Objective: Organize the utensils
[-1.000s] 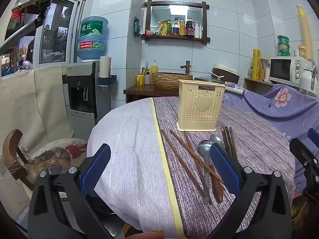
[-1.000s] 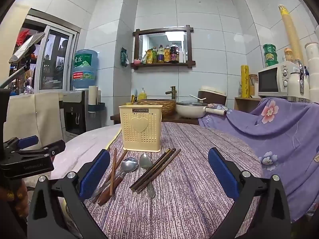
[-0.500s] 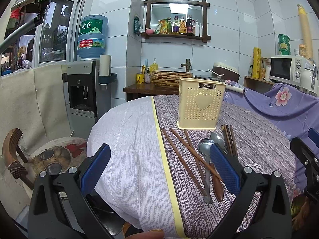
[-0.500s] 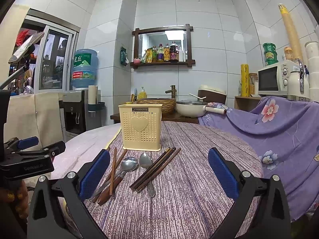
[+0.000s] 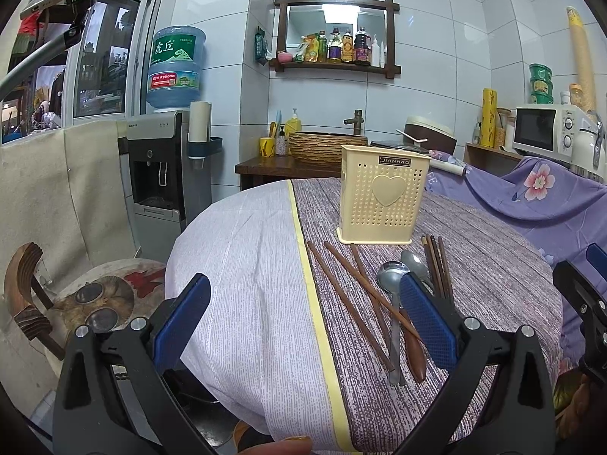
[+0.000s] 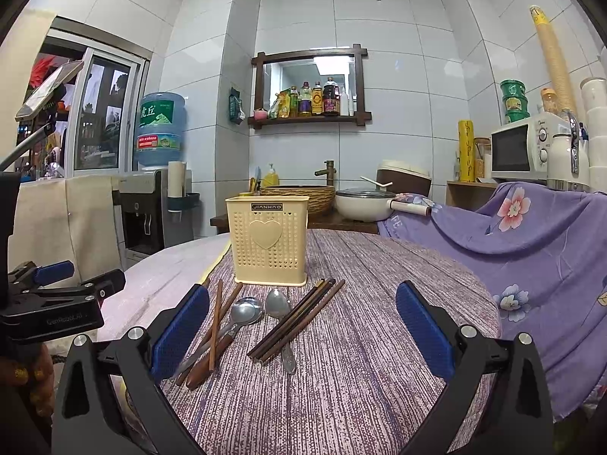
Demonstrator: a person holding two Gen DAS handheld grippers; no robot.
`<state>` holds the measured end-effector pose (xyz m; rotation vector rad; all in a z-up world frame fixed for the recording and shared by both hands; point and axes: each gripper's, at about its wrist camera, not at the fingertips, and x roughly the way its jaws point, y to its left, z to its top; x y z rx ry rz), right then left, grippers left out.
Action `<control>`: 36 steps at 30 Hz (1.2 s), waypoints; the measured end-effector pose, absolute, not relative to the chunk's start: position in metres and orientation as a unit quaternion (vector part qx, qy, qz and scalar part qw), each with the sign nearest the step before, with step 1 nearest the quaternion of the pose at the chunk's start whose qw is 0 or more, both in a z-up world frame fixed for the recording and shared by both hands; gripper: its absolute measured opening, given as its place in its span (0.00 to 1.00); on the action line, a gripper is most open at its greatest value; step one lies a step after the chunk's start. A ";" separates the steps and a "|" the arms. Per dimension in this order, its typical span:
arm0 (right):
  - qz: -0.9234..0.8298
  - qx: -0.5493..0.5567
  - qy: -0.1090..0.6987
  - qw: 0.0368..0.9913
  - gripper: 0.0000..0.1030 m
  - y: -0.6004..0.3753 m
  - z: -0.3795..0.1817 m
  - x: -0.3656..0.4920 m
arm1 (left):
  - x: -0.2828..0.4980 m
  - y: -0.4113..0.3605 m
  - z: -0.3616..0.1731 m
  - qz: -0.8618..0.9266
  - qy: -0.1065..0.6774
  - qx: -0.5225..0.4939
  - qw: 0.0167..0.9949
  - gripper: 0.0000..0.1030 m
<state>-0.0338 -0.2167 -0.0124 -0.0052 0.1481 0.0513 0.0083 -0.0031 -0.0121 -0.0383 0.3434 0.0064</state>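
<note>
Both grippers hang spread wide and empty over the near edge of the table [image 6: 379, 360] — the right gripper [image 6: 301, 326] straight behind the chopsticks [image 6: 299, 316] and spoons [image 6: 279, 305] lying before the upright yellow holder [image 6: 267, 240], the left gripper [image 5: 303, 316] off to their left.

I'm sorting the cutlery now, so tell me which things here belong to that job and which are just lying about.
For the job: cream perforated plastic utensil holder; brown wooden chopsticks; two shiny metal spoons; left gripper, right gripper, both open.

Lying about: white microwave; blue water jug; white lidded pot.
</note>
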 end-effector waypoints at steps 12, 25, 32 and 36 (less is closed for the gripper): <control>0.026 -0.002 0.076 0.997 0.94 -0.216 -0.015 -0.032 | 0.007 -0.003 -0.014 0.002 0.173 -0.020 0.985 0.95; 0.027 -0.002 0.077 0.997 0.94 -0.216 -0.016 -0.032 | 0.007 -0.002 -0.014 0.002 0.175 -0.021 0.984 0.95; 0.027 -0.002 0.078 0.997 0.94 -0.216 -0.016 -0.032 | 0.007 -0.002 -0.014 0.002 0.176 -0.021 0.984 0.95; 0.027 -0.002 0.078 0.997 0.94 -0.216 -0.016 -0.032 | 0.007 -0.002 -0.014 0.002 0.176 -0.020 0.984 0.95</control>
